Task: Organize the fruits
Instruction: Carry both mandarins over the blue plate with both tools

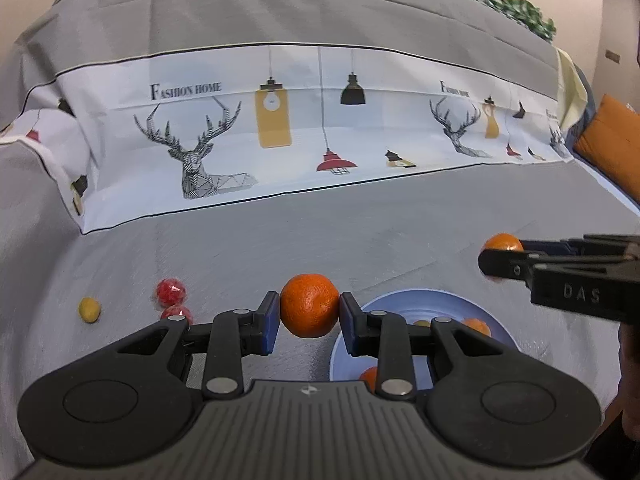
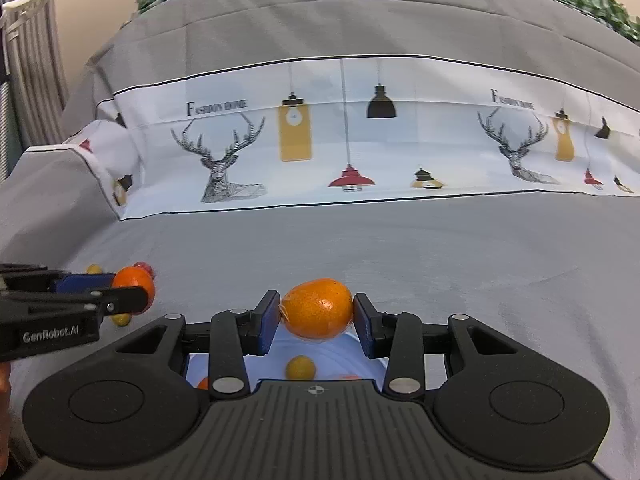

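Note:
My left gripper (image 1: 310, 312) is shut on an orange (image 1: 310, 306) and holds it above the grey cloth, just left of a blue plate (image 1: 400, 300). My right gripper (image 2: 317, 312) is shut on a second orange (image 2: 317, 308) and holds it over the same plate (image 2: 276, 360). The plate holds a small yellow fruit (image 2: 300, 367) and some orange fruits (image 1: 476, 326). The right gripper with its orange (image 1: 503, 242) shows at the right of the left wrist view. The left gripper and its orange (image 2: 134, 282) show at the left of the right wrist view.
Two red fruits (image 1: 171, 291) and a small yellow fruit (image 1: 89, 309) lie on the grey cloth (image 1: 280, 248) to the left. A sofa back with a deer-print cloth (image 1: 280, 128) rises behind. An orange cushion (image 1: 612, 140) sits at far right.

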### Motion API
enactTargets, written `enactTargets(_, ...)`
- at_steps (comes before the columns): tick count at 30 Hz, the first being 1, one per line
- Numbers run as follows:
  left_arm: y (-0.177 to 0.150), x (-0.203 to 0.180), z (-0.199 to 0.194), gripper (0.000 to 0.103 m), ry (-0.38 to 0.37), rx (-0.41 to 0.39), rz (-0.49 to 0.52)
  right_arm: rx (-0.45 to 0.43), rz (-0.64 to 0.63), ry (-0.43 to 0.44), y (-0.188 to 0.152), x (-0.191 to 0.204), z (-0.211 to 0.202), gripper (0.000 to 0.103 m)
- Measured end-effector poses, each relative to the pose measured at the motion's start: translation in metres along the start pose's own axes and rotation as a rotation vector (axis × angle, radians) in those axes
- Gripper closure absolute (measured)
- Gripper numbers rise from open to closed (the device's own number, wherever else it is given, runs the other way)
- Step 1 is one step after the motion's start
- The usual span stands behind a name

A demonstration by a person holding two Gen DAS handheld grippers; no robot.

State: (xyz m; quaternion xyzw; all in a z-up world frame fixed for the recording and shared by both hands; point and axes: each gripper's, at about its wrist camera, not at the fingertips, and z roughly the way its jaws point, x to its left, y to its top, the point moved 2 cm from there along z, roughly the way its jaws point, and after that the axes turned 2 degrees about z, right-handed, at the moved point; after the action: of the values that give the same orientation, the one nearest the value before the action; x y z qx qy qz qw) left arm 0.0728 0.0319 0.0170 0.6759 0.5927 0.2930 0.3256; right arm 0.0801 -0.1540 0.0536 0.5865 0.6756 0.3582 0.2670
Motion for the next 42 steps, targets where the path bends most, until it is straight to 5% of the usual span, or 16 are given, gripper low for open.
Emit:
enactTargets(23,-0.015,-0.031,0.012,0.068,-0.222,0.087,0.078,0.078,-0.025,0.011,-0.005,0.006,0.009,0.061)
enactTargets(42,-0.025,-0.046,0.02,0.068,-0.276,0.15,0.141,0.136,-0.039,0.021,-0.012,0.008,0.015,0.061)
